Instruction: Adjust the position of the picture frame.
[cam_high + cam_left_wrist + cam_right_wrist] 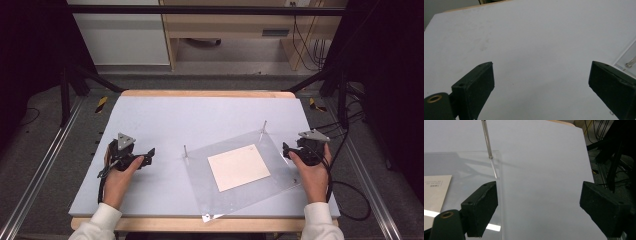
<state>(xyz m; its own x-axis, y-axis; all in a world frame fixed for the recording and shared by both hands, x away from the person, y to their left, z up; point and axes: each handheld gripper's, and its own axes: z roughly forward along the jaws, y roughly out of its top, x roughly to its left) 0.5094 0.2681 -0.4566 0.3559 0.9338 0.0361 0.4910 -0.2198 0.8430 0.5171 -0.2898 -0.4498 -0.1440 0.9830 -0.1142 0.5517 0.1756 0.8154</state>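
Observation:
A clear acrylic plate (277, 160) lies skewed on the pale grey table mat (200, 115), with a beige square card (239, 167) on its middle. Thin metal posts stand at two of its corners, one on the left (185, 150) and one at the far right (264, 126). My left gripper (150, 154) rests open on the mat well left of the plate, with nothing between its jaws. My right gripper (286, 150) is open at the plate's right edge. In the right gripper view its left jaw sits over the plate's edge (499, 170), near a post (486, 137) and the card (434, 192).
The mat's wooden border (200, 93) runs along the far side. Black frame bars (80, 80) and cables (350, 200) flank the table on both sides. A corner of the plate (629, 55) with its post (631, 62) shows at the right of the left gripper view.

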